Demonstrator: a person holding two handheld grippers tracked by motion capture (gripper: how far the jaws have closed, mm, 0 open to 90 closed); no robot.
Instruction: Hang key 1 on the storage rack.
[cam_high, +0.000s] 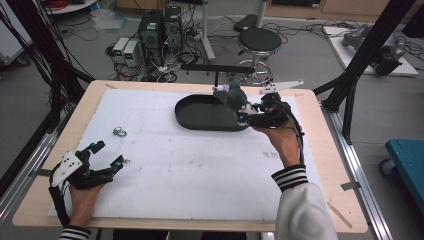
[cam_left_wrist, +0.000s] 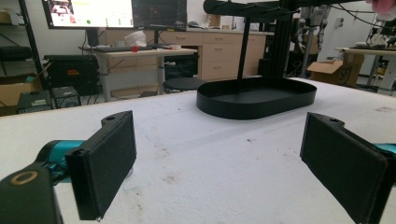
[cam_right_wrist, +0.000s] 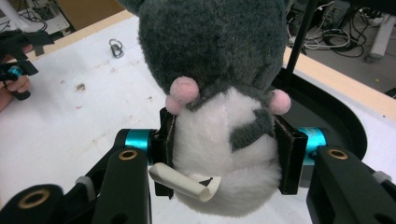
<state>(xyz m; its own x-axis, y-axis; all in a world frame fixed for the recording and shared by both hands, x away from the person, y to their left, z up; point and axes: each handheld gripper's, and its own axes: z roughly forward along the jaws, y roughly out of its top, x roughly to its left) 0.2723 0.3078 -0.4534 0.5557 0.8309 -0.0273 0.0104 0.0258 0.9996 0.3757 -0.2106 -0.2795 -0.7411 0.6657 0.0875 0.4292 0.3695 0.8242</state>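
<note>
high view: plush toy (cam_high: 233, 95) over tray rim (cam_high: 186, 121)

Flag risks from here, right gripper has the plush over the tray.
1. The right gripper squeezes only the soft white belly of the plush; the heavy grey part hangs beyond the fingers, so it could slip or swing.
2. The stand post rises right beside the plush; a swing might knock it.
3. The plush is over the rim of the tray; released now, it could land half out.

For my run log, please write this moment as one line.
right gripper: shut on plush toy, above black oval tray | left gripper: open, holds nothing, low over white mat | small metal ring: on mat
</note>
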